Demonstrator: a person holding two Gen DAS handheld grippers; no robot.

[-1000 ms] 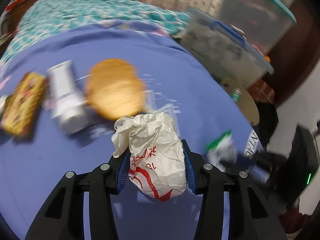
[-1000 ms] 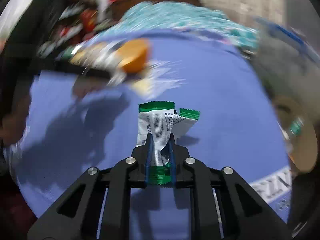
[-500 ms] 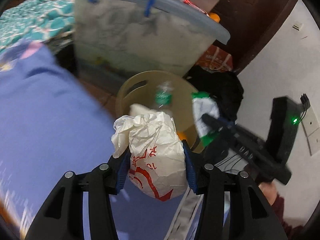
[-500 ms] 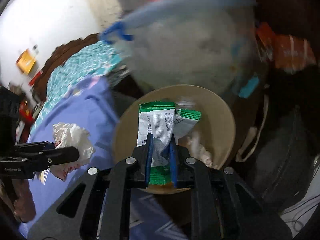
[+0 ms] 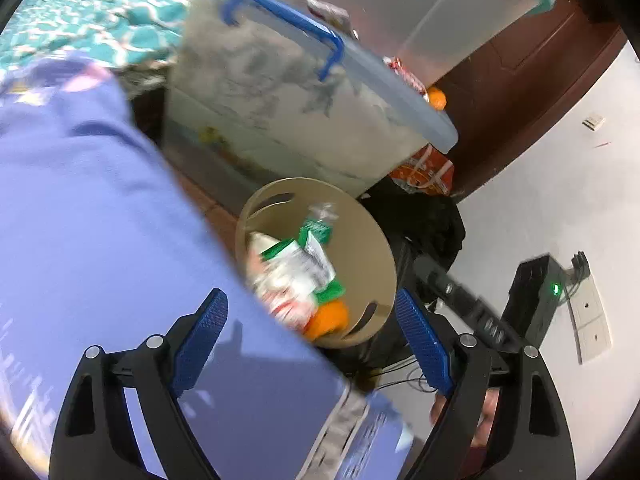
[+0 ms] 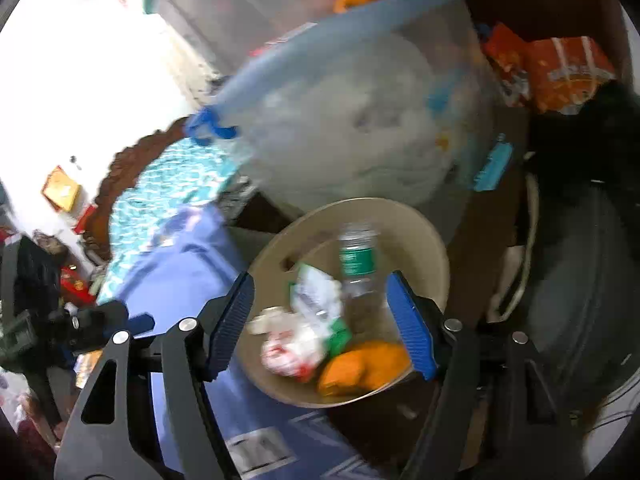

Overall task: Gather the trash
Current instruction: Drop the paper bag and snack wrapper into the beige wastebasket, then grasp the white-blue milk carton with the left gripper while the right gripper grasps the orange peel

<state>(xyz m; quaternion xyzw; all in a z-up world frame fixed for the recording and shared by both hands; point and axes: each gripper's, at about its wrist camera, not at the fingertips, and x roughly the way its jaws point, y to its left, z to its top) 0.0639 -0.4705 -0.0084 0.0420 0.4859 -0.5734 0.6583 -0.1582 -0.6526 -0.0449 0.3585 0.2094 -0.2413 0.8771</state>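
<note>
A round beige trash bin (image 5: 372, 236) stands on the floor beside the purple-covered table; it also shows in the right wrist view (image 6: 424, 240). Inside lie a crumpled white paper bag with red print (image 6: 292, 350), a green-and-white wrapper (image 5: 304, 264) (image 6: 316, 296), a plastic bottle with a green label (image 6: 356, 264) and orange trash (image 6: 364, 368). My left gripper (image 5: 312, 340) is open and empty above the table edge and bin. My right gripper (image 6: 324, 328) is open and empty above the bin.
The purple tablecloth (image 5: 80, 200) fills the left. A large clear storage box with a blue lid and handle (image 5: 288, 92) stands behind the bin. Black bags (image 6: 580, 240) and orange packets (image 6: 560, 68) lie to the right. A teal patterned cloth (image 5: 92, 12) lies beyond the table.
Both grippers swung from the table to the bin and opened. The paper bag left my left gripper and the green wrapper left my right gripper; both now lie in the bin.
</note>
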